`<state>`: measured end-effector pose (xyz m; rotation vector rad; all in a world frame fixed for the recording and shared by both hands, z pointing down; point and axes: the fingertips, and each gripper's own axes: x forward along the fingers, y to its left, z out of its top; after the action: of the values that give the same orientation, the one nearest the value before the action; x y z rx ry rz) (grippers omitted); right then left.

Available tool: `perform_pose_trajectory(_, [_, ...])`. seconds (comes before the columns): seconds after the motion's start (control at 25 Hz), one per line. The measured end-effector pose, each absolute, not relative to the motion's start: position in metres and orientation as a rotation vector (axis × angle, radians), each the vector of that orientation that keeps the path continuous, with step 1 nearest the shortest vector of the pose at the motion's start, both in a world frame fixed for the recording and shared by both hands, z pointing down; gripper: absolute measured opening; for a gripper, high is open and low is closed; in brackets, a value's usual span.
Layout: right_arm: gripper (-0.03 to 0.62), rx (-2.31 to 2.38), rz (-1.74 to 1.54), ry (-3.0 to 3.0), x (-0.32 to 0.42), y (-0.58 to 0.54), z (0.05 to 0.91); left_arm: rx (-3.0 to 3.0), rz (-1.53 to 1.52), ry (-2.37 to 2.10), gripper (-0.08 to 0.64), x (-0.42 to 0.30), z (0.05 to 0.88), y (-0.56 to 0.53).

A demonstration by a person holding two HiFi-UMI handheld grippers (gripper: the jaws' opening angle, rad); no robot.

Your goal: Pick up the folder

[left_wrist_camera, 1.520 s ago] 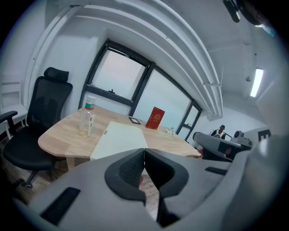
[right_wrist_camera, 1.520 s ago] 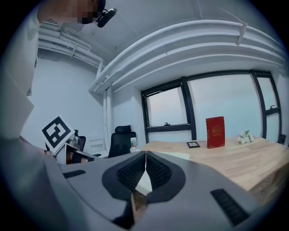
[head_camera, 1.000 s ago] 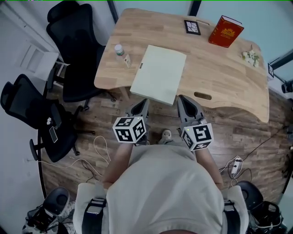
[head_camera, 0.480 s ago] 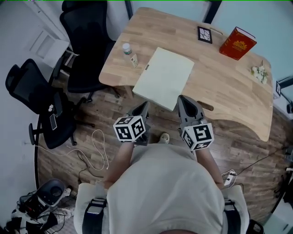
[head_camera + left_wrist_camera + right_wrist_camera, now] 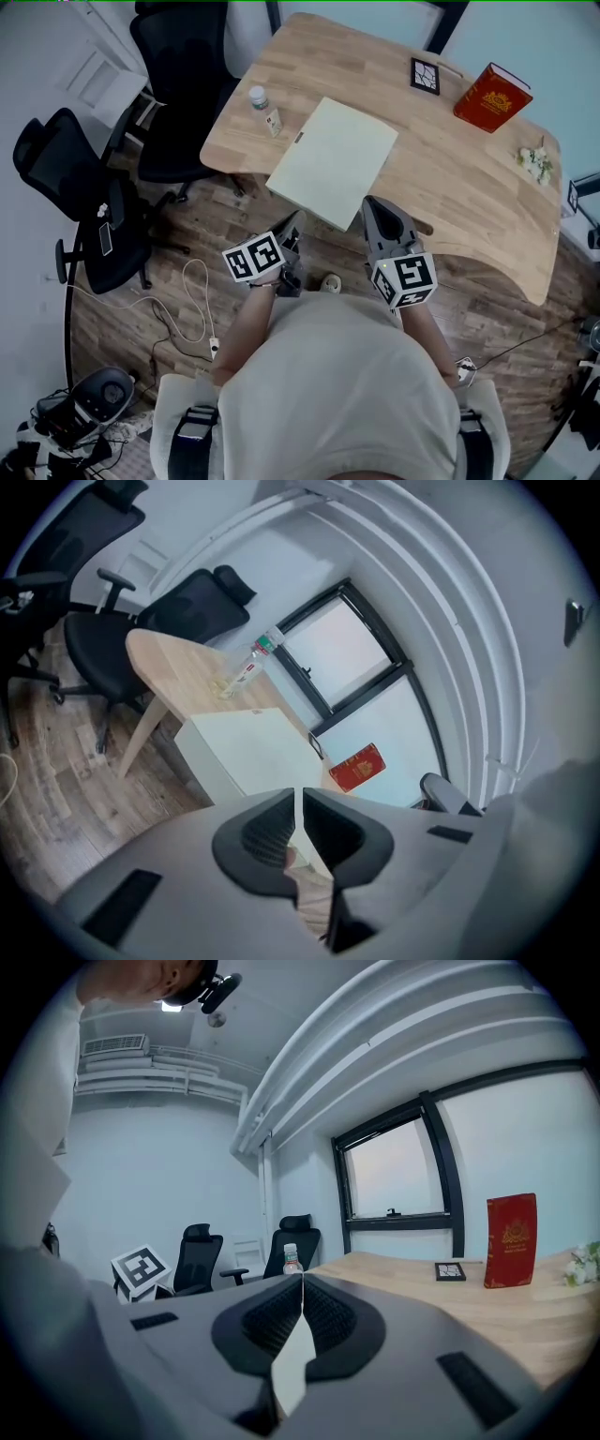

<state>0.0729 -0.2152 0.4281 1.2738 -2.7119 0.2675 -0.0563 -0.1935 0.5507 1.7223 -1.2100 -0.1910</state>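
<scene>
The folder [image 5: 333, 161] is a pale cream rectangle lying flat on the wooden table [image 5: 450, 187], its near end hanging over the table's front edge. My left gripper [image 5: 291, 227] hangs below and in front of that overhanging end, over the floor, shut and empty. My right gripper [image 5: 370, 203] is just off the folder's near right corner, jaws together with nothing gripped. In the left gripper view the folder [image 5: 248, 752] lies ahead of the shut left gripper [image 5: 300, 794]. In the right gripper view the right gripper [image 5: 302, 1279] is shut at table height.
A small bottle [image 5: 257, 97] and a little box stand left of the folder. A red book [image 5: 492, 92], a small picture frame [image 5: 425, 76] and white flowers [image 5: 536, 161] sit at the back right. Two black office chairs [image 5: 183, 84] stand left; a cable [image 5: 192, 300] lies on the floor.
My left gripper has rolled and sunk, its marker cube sliding left and lower in the head view. The right gripper has barely shifted. The folder lies as before.
</scene>
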Motion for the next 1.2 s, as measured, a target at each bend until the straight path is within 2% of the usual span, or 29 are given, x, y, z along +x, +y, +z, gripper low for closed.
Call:
perform_pose_trajectory(0.12, [0.018,1.262,0.269,-2.713,0.077,-0.217,0.432,1.645,-0.274,-1.176,0.024,-0.054,0.562,-0.195])
perform_pose_trajectory(0.24, [0.018,1.254,0.275,-2.708,0.082,-0.217,0.437,1.590,-0.353,-1.130,0.123,-0.050,0.571,-0.197])
perform_pose_trajectory(0.4, [0.018,1.236,0.310,-2.699,0.088,-0.218,0.446,1.512,-0.437,-1.105,0.166,-0.048,0.583,-0.200])
perform_pose_trajectory(0.72, [0.018,1.217,0.338,-2.691,0.095,-0.218,0.455,1.407,-0.531,-1.070,0.326,-0.042,0.612,-0.208])
perform_pose_trajectory(1.2, [0.018,1.248,0.343,-2.658,0.110,-0.221,0.459,1.375,-0.596,-0.905,0.443,-0.015,0.644,-0.216])
